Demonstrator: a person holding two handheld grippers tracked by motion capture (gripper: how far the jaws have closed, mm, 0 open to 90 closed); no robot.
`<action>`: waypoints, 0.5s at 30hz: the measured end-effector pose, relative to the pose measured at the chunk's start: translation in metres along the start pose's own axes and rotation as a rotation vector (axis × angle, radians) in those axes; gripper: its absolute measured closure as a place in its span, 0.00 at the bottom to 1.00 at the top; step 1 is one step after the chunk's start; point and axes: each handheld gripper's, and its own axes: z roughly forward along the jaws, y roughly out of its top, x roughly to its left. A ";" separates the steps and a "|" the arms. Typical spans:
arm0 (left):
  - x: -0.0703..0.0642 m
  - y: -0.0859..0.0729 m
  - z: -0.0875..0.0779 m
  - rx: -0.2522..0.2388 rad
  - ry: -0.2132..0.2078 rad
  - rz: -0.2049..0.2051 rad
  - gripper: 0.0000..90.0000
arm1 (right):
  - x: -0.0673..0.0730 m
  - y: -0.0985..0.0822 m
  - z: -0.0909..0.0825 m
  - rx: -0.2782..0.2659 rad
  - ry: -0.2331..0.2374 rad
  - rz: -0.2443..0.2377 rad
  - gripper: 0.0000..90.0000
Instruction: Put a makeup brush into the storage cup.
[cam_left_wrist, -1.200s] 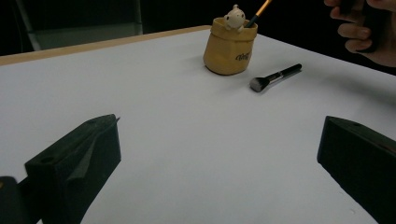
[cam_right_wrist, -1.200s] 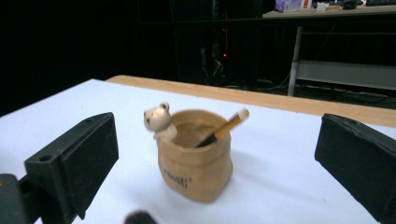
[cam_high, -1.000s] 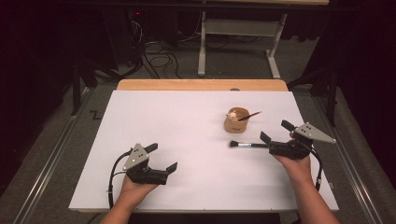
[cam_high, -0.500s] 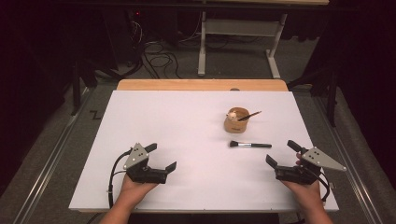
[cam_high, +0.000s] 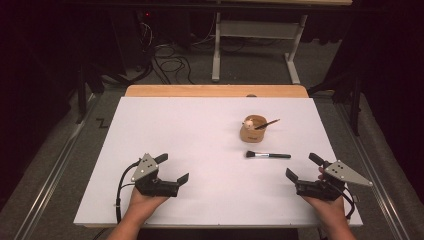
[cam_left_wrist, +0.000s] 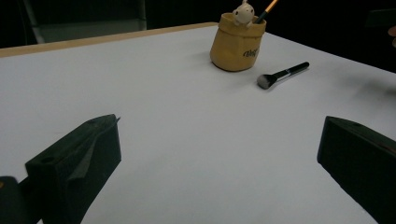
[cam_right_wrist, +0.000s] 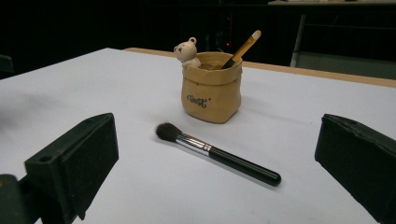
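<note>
A tan sack-shaped pot (cam_high: 252, 130) (cam_left_wrist: 236, 43) (cam_right_wrist: 212, 92) with a small bear figure on its rim stands right of the table's middle. An orange-handled brush (cam_high: 267, 124) (cam_right_wrist: 242, 48) leans inside it. A black makeup brush (cam_high: 268, 155) (cam_left_wrist: 282, 74) (cam_right_wrist: 219, 153) lies flat on the white table just in front of the pot, bristles to the left. My left gripper (cam_high: 175, 169) rests open near the front left, nothing between its jaws. My right gripper (cam_high: 302, 167) is open near the front right, a short way behind the black brush, empty.
The white table top (cam_high: 200, 140) has a wooden strip (cam_high: 215, 90) along its far edge. Beyond it are a white metal frame (cam_high: 255, 45) and cables (cam_high: 165, 52) on the dark floor. Metal rails (cam_high: 47, 175) run along both sides.
My right gripper has drawn back from the black brush toward the front right corner, leaving the brush lying on the table. The left gripper has stayed put.
</note>
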 end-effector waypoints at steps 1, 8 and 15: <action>0.001 0.000 0.001 -0.001 -0.002 -0.005 0.00 | 0.000 0.000 0.000 0.002 -0.001 -0.005 0.00; 0.000 -0.001 0.003 0.009 -0.017 -0.002 0.00 | 0.000 -0.004 0.001 0.032 -0.009 0.002 0.00; -0.001 0.000 0.001 0.014 -0.006 0.004 0.00 | -0.002 -0.003 0.009 0.162 -0.017 0.023 0.00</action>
